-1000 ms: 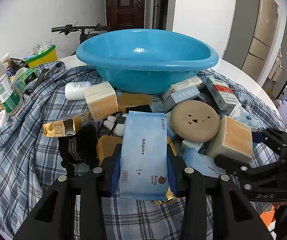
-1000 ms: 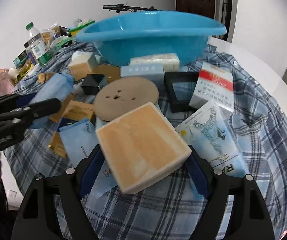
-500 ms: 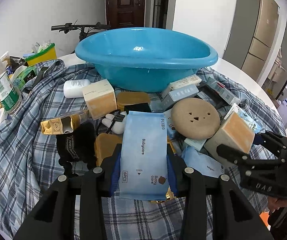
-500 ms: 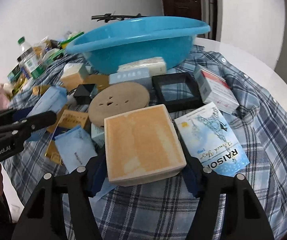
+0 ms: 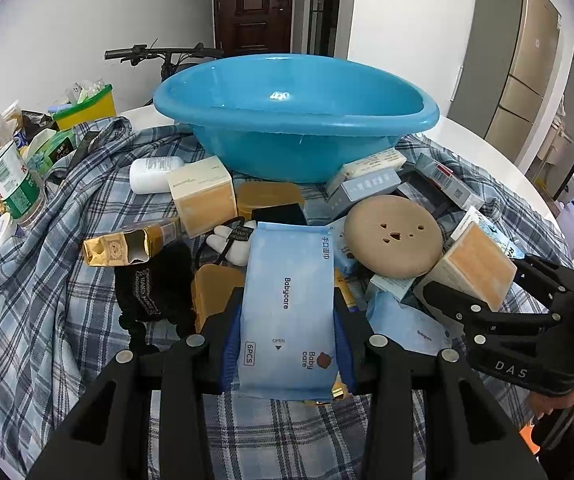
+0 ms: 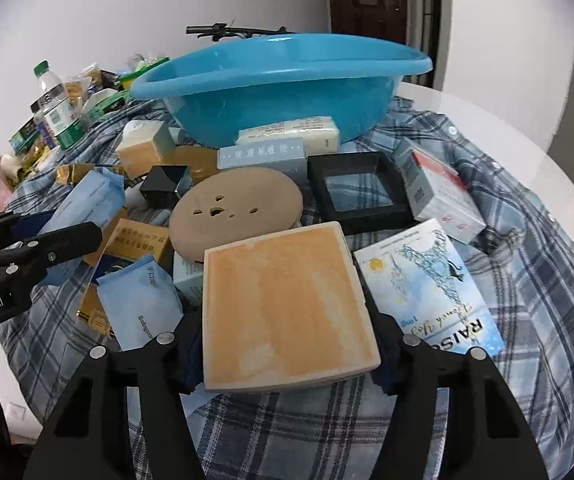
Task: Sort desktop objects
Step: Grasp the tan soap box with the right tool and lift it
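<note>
My left gripper (image 5: 288, 320) is shut on a light-blue Babycare wipes pack (image 5: 287, 280) and holds it above the plaid cloth. An orange-faced cream box (image 6: 283, 280) sits between the pads of my right gripper (image 6: 287, 320), whose jaws are closing, both pads against the box's sides. In the left wrist view that box (image 5: 475, 264) tilts up off the clutter inside the right gripper (image 5: 483, 276). The big blue basin (image 5: 295, 120) stands behind the pile and looks empty. From the right wrist view the left gripper (image 6: 47, 232) and its pack (image 6: 91, 200) appear at the left.
A tan round disc (image 6: 235, 208), a black frame (image 6: 361, 190), a red-and-white carton (image 6: 439, 196), a pale-blue RAISON pack (image 6: 427, 280), gold packets and a second orange box (image 5: 203, 196) crowd the plaid cloth. A water bottle (image 5: 3, 164) stands far left. The white table edge (image 6: 507, 140) curves right.
The right gripper's jaws have closed in on the orange-faced box, and the box has turned square between them and lifted. The left gripper and its wipes pack have stayed put.
</note>
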Motion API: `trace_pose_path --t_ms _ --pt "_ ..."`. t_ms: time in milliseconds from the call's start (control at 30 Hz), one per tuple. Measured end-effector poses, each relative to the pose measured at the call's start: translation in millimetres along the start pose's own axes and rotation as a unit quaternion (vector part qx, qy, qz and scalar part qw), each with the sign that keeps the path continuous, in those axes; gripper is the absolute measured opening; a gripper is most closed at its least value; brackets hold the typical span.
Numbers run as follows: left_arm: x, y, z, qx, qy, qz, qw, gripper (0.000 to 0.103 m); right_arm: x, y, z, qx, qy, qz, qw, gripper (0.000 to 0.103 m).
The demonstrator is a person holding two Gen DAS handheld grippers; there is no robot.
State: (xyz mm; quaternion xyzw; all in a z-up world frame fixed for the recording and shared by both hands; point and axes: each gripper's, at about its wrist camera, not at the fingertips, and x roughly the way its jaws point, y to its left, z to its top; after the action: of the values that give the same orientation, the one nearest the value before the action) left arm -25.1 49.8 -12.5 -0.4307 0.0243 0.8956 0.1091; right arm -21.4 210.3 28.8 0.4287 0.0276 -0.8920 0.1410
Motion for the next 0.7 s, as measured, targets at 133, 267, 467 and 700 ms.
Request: trace_pose_path --t_ms 133,267,467,700 --pt "-0.2 -2.2 -1.5 0.003 -0.001 0.001 1.0 0.042 -9.0 0.5 -2.3 0.02 -0.012 -0.043 0.999 0.062" --pt "1.3 -3.8 -2.6 0.003 0.001 -0.001 1.0 0.042 -6.4 2.7 -4.2 0.023 0.003 -0.031 0.999 0.062" --pt "1.9 -3.9 -3.9 0.002 0.002 0.0 1.0 0.042 1.1 2.6 -10.2 0.016 0.014 -0.034 0.999 0.063" --pt "3.5 -0.6 -6.2 -0.005 0.004 0.003 1.0 0.042 -6.7 -0.6 -14.4 0.02 0.001 -0.035 0.999 0.059"
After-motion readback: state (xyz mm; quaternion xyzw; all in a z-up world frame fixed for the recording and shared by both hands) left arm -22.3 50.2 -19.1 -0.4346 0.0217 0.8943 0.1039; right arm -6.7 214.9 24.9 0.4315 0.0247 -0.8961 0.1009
